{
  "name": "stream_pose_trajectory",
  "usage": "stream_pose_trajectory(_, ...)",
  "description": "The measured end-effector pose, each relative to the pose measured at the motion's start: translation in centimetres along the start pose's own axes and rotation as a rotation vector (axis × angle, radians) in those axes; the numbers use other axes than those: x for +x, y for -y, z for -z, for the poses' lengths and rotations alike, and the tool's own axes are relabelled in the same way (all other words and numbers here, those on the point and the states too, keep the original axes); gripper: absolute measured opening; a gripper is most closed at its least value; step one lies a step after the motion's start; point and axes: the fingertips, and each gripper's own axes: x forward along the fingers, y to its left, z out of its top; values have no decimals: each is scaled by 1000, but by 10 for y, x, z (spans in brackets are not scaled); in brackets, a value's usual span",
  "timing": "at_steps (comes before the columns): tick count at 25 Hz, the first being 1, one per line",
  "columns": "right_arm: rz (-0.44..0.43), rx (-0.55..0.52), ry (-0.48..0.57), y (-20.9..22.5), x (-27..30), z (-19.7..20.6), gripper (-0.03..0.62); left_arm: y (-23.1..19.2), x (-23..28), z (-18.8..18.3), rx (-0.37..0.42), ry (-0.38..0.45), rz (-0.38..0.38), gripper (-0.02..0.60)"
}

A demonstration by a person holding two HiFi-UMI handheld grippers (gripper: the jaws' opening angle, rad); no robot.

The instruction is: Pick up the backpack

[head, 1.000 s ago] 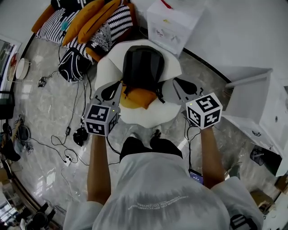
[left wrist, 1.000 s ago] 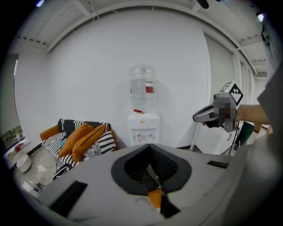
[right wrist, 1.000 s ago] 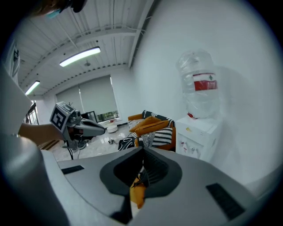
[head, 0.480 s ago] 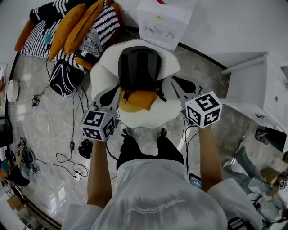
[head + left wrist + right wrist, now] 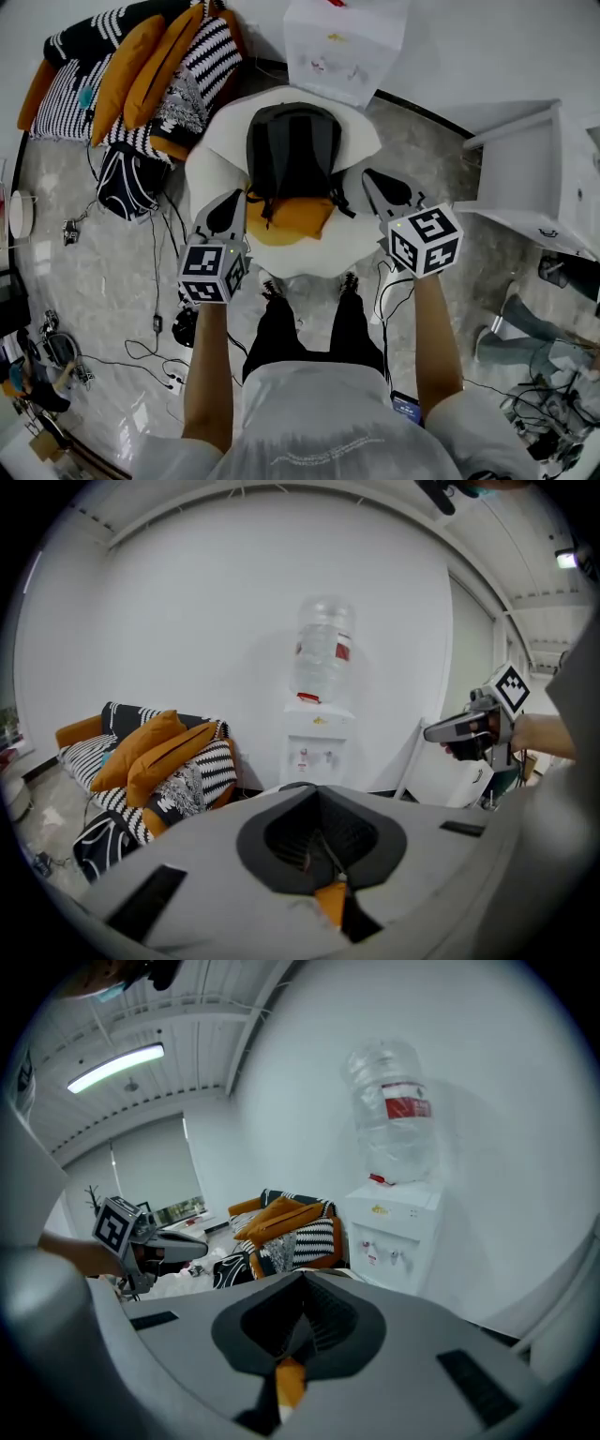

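Observation:
A dark grey backpack (image 5: pixel 292 150) lies on a white egg-shaped cushion (image 5: pixel 211 164), its lower end over the cushion's orange yolk (image 5: pixel 300 216). My left gripper (image 5: pixel 234 197) hangs over the cushion's left edge, a little left of the backpack's lower end, shut and holding nothing. On the other side my right gripper (image 5: pixel 371 176) hovers just off the cushion's right edge, shut and empty as well. In the left gripper view the shut left gripper (image 5: pixel 316 794) fills the bottom and the right gripper (image 5: pixel 464 728) shows at the right. The right gripper view shows the right gripper (image 5: pixel 302 1281) shut and the left gripper (image 5: pixel 173 1239) at the left.
A white water dispenser (image 5: pixel 342 42) stands behind the cushion. A sofa with striped and orange cushions (image 5: pixel 141 66) is at the back left, with a black-and-white bag (image 5: pixel 127 178) on the floor beside it. Cables (image 5: pixel 155 309) trail on the left. A white cabinet (image 5: pixel 525 178) stands at the right.
Both grippers have sunk a little toward the cushion, one on each side of the backpack, jaws still shut. The backpack has not moved.

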Motion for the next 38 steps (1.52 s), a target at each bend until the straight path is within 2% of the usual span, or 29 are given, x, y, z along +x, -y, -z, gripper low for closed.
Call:
stream_pose_trajectory(7,30,26,-27,16,31,22,2,-16,34,17,9,-39,5,14)
stream_pose_trajectory(11,46,52,-35,27,46,33,2,-23,53,28,-58,-48,7,14)
stream_pose_trajectory(15,70,91,-35,40,58,46,2,-24,70,44,-34,-84,9,14)
stream_pose_trajectory(17,73,103,-43,43,65,55,2,-24,76,51,-60,-90,22,14)
stream_pose_trajectory(23,49,133,-74,43,87,76,2,-38,88,73,-115,-115,-4,14)
stream_pose_trajectory(28,51,161,-109,47,102,93,3,-45,98,91,-158,-133,7,14)
stream_pose_trajectory(38,37,179,-180,61,132,128,37,-48,125,120,-166,-188,39,47)
